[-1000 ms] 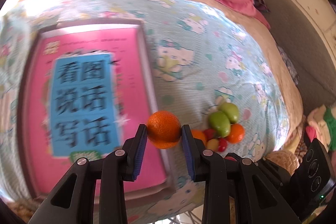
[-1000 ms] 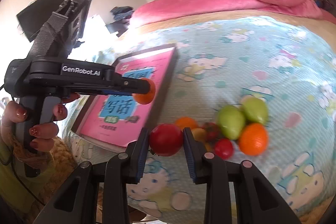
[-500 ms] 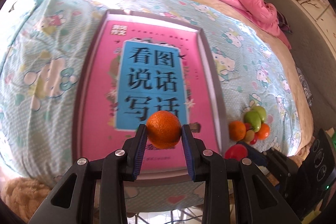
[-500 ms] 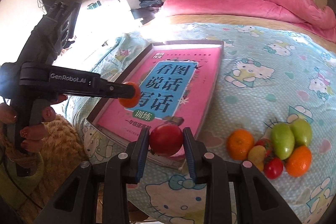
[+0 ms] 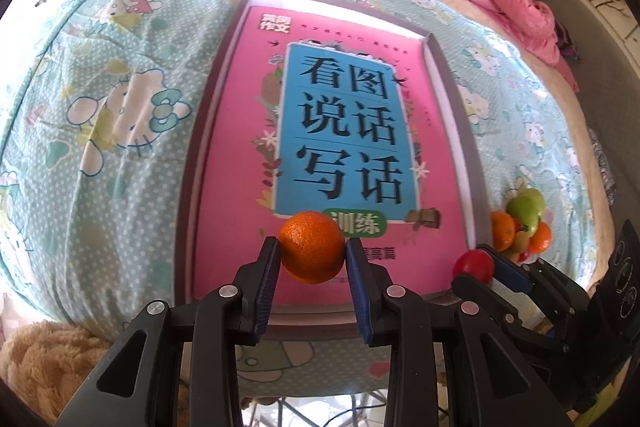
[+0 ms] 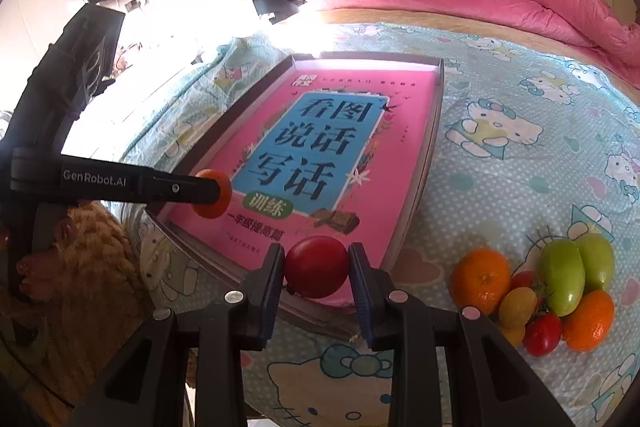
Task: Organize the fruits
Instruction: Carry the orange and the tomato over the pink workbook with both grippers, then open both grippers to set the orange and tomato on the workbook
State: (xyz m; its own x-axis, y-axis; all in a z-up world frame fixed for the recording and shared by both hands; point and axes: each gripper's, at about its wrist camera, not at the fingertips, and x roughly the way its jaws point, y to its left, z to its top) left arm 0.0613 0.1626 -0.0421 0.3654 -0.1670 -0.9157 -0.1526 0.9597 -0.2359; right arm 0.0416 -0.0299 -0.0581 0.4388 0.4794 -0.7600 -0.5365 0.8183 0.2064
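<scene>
- Furthest left in the right wrist view, the person's hand (image 6: pixel 30 263) on the left tool's handle is mostly cut off by the frame edge; only some fingers with dark nails show, and they are blurred.
- Next, the black left gripper (image 5: pixel 312 251) is clamped on a round orange tangerine (image 5: pixel 312 246), its blue-padded fingers pressing both sides. From the right wrist view the near finger covers most of this fruit, so only an orange rim shows (image 6: pixel 212 193).
- Under it lies the shallow grey rectangular tray (image 5: pixel 452 115), holding a pink book with a blue title panel (image 5: pixel 344 131) that nearly fills the inside. The tangerine hangs above the book's near end; whether it touches the cover cannot be told.
- The tray's near rim is partly hidden behind both tools.
- Then the black right gripper (image 6: pixel 316 273) is closed on a round red tomato (image 6: pixel 316 271), above the tray's near right corner. In the left wrist view only part of the tomato (image 5: pixel 472 265) shows past the right tool.
- Rightmost, a heap of loose fruit (image 6: pixel 536 291) sits on the turquoise cartoon-cat bedsheet (image 6: pixel 532 155), apart from the tray: two oranges, two green fruits, small red and yellow ones. Those underneath are overlapped and hard to count.
</scene>
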